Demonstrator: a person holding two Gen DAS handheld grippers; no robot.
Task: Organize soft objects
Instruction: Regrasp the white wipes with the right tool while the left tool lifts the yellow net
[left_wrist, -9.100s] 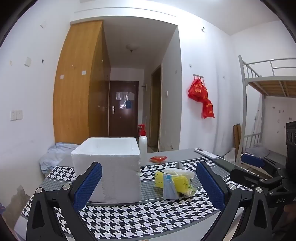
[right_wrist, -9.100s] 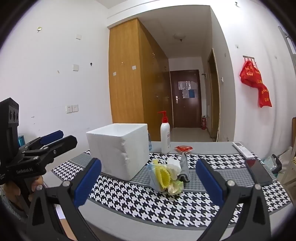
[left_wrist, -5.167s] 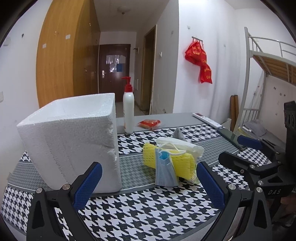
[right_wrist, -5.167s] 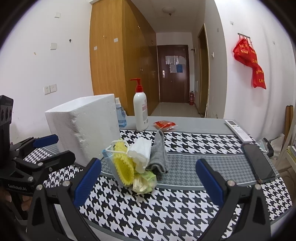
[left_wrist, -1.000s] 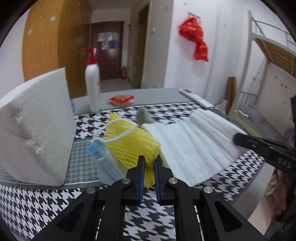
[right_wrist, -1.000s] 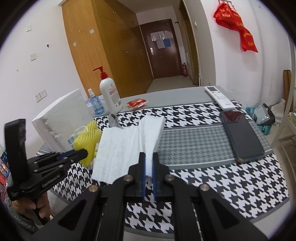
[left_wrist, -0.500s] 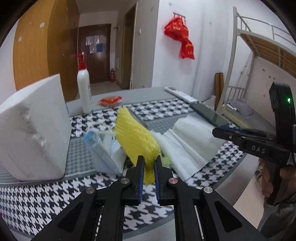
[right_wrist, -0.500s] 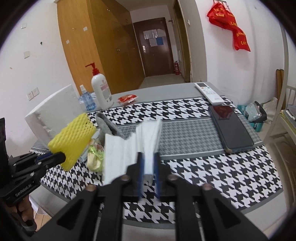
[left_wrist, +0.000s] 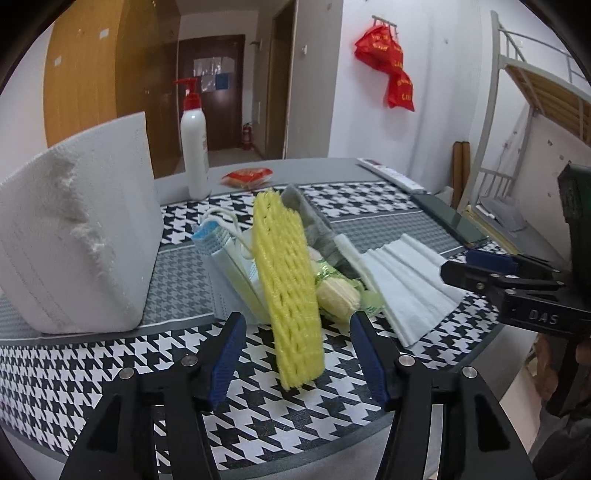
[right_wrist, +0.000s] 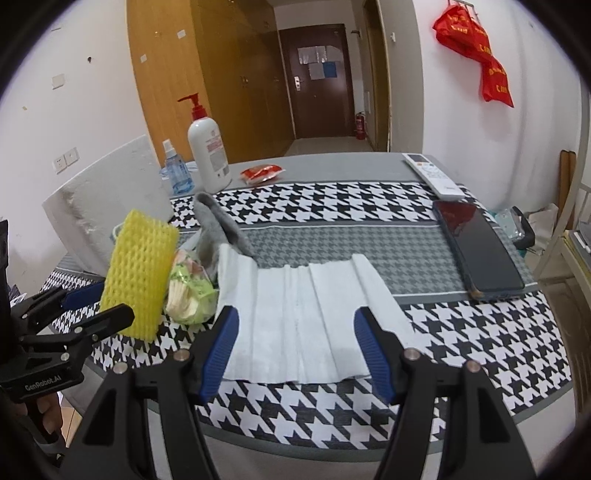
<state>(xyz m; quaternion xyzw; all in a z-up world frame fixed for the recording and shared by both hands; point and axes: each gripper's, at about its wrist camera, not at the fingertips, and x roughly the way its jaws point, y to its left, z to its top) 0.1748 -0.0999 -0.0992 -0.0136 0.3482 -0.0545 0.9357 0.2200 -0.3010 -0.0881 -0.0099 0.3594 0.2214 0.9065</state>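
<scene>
While both pairs of jaws are opening, nothing is pinched by either tool. Seen from the left wrist, the left gripper (left_wrist: 295, 354) is spread, its blue pads standing apart on either side of the yellow foam net (left_wrist: 286, 284), which is seen upright and slightly tilted between them with its lower edge at the houndstooth tablecloth (left_wrist: 110, 373); the pads are not pressed on it. Just behind the net, a blue face mask (left_wrist: 221, 266), a green-wrapped bundle (left_wrist: 338, 291) and a grey cloth (left_wrist: 314, 229) are gathered in a loose pile, and a white foam box (left_wrist: 77, 236) is set to the left of that pile. A pump bottle (left_wrist: 195, 144) and a red packet (left_wrist: 245, 176) are placed farther back. From the right wrist, the right gripper (right_wrist: 295, 350) is likewise spread, and the white pleated tissue (right_wrist: 303, 317) is laid flat on the cloth, its near edge lying between the parted pads without being clamped. The net is shown at the left of this view, beside the other tool's black fingers (right_wrist: 92, 325), with the bundle touching the tissue's left edge. A dark phone (right_wrist: 476, 247) and a white remote control (right_wrist: 432, 175) are laid on the right side of the table, well apart from the soft items. A small spray bottle (right_wrist: 175, 173) is stood beside the pump bottle, and red bags (right_wrist: 476, 51) are hung on the far wall.
</scene>
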